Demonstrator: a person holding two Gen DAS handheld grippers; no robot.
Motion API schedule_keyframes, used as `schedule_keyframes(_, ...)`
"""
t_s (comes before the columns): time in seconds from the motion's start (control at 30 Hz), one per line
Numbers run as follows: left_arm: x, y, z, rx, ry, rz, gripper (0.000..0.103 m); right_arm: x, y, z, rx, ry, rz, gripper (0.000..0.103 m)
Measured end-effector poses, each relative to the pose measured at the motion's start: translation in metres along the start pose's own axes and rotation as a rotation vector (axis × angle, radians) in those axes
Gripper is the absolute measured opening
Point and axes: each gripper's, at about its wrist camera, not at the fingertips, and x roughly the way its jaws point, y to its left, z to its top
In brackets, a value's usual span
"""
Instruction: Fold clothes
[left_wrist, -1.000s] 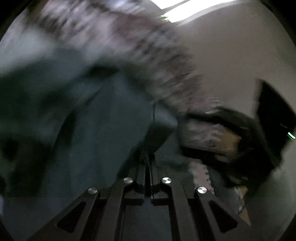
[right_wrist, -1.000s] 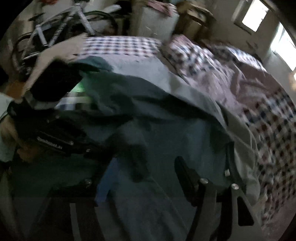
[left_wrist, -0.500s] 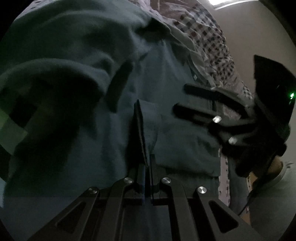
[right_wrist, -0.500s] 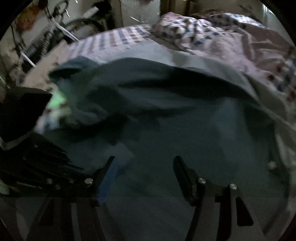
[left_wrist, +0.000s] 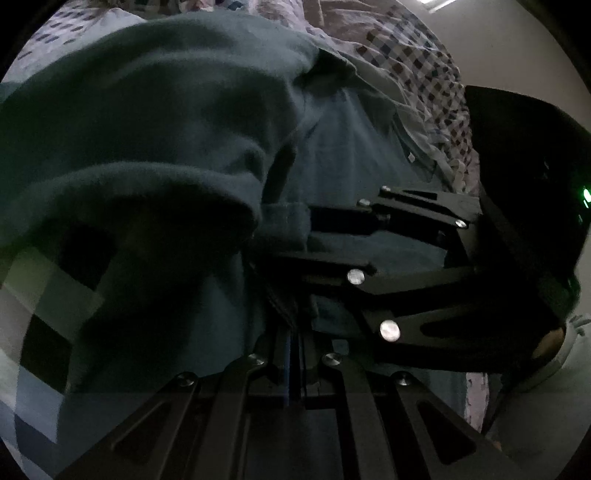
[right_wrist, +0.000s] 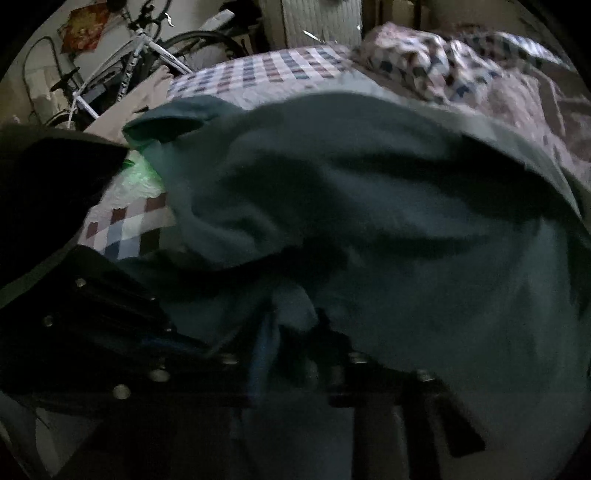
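Left wrist view shows the left gripper (left_wrist: 295, 332) closest to us, its jaws pinched tight on a thin edge of the teal garment (left_wrist: 147, 122). Just past it, from the right, comes the right gripper (left_wrist: 306, 240). Its jaws have just been closing, and they now squeeze a small bunch of the same cloth. In the right wrist view that bunch (right_wrist: 291, 306) sits between its jaws.

The garment lies in soft, floppy folds on the checked bedspread (right_wrist: 255, 74). It looks light and bendy, not slippery and not breakable. I think edges and corners are the best places to hold it, because the middle would only sag.

Farther away on the right lies a rumpled checked blanket (right_wrist: 461, 70). At the far left, a bicycle (right_wrist: 140, 59) stands beside the bed.

Count: one garment, two grippers, one bicycle.
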Motion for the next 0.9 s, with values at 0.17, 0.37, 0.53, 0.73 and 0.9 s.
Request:
schedule_keyframes(0.17,-0.008,0.002,0.009,0.013,-0.049,0.027,0.002,-0.031,-0.003,-0.004,0.015,-0.107,-0.048,0.005)
schedule_keyframes(0.37,-0.023,0.008,0.025,-0.014,-0.164,0.018,0.002,-0.06,-0.022,0.002,0.108,-0.223,-0.197,0.002)
schedule_keyframes(0.53,-0.019,0.016,0.032,-0.036,-0.179,0.03,0.003,-0.057,-0.043,0.017,0.17,-0.22,-0.278,0.002)
schedule_keyframes(0.73,-0.01,0.02,0.035,-0.043,-0.14,0.044,0.01,-0.059,-0.065,-0.003,0.213,-0.123,-0.304,0.007)
schedule_keyframes(0.9,-0.012,0.012,0.036,-0.017,-0.131,0.016,0.036,-0.118,-0.116,-0.071,0.382,-0.098,-0.437,0.033)
